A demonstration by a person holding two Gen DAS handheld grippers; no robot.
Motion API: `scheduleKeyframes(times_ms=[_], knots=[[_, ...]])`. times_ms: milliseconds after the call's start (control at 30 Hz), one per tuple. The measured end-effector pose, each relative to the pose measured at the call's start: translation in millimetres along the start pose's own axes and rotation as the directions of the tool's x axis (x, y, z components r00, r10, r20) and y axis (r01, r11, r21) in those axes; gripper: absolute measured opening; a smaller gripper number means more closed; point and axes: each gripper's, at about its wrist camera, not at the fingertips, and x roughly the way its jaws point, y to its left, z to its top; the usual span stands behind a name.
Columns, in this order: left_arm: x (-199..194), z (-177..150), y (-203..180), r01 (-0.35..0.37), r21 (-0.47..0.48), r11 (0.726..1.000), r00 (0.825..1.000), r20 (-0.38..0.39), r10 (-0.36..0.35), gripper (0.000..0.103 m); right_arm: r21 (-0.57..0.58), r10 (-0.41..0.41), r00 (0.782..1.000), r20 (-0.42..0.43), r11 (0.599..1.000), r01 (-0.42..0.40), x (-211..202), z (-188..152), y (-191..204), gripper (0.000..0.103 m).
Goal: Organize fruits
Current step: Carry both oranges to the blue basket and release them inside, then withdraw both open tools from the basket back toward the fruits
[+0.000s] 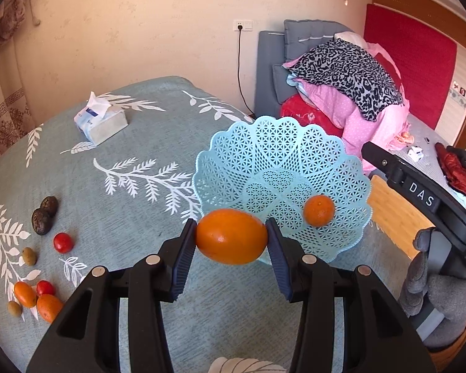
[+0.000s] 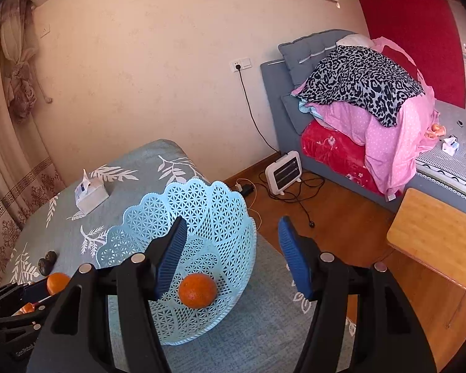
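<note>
My left gripper (image 1: pixel 231 237) is shut on an orange fruit (image 1: pixel 231 236), held just in front of the light blue lattice basket (image 1: pixel 282 155). One orange (image 1: pixel 319 210) lies inside the basket, also in the right wrist view (image 2: pixel 197 290). My right gripper (image 2: pixel 233 255) is open and empty, above the basket's (image 2: pixel 202 205) right rim. The left gripper with its orange (image 2: pixel 57 282) shows at the lower left of the right wrist view. Loose fruits lie on the table's left: two dark ones (image 1: pixel 45 214), red tomatoes (image 1: pixel 62 242), small orange ones (image 1: pixel 25 293), green ones (image 1: pixel 29 255).
A tissue box (image 1: pixel 101 121) stands at the back of the blue leaf-patterned tablecloth (image 1: pixel 124 192). A wooden stool (image 2: pixel 441 236), a heater (image 2: pixel 284 172) with cables on the floor, and a bed with piled bedding (image 2: pixel 366 102) lie to the right.
</note>
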Motion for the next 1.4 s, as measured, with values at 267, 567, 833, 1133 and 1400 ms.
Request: scheduleKeyframes(times_ms=[267,567,833,1133,1400], knots=[[12.9,2.8,-7.1,0.043,-0.001,0.999,0.999,0.021,-0.043,0.067,-0.005,0.011,1.0,-0.018,1.0,-0.011,3.2,-2.4,4.3,0.064],[-3.6,4.2,4.7,-0.043,-0.008,0.999,0.993,0.111,0.044,0.098,-0.032,0.03,0.999,-0.029,0.999,-0.031,4.0,-6.6,16.2,0.075],[-12.8,-1.9,18.2,-0.119,-0.032,0.992,0.986,0.114,0.122,0.098,-0.049,0.042,0.999,-0.029,0.998,-0.043,1.1,-8.2,25.3,0.077],[-33.5,-9.7,30.8,-0.19,-0.046,0.981,0.968,0.16,0.195,0.098,-0.076,0.056,0.998,-0.023,0.995,-0.058,-5.9,-9.7,35.6,0.077],[-44.6,-15.2,46.4,-0.219,-0.089,0.972,0.959,0.166,0.231,0.098,-0.104,0.071,0.997,-0.023,0.992,-0.073,-10.9,-11.1,47.4,0.078]])
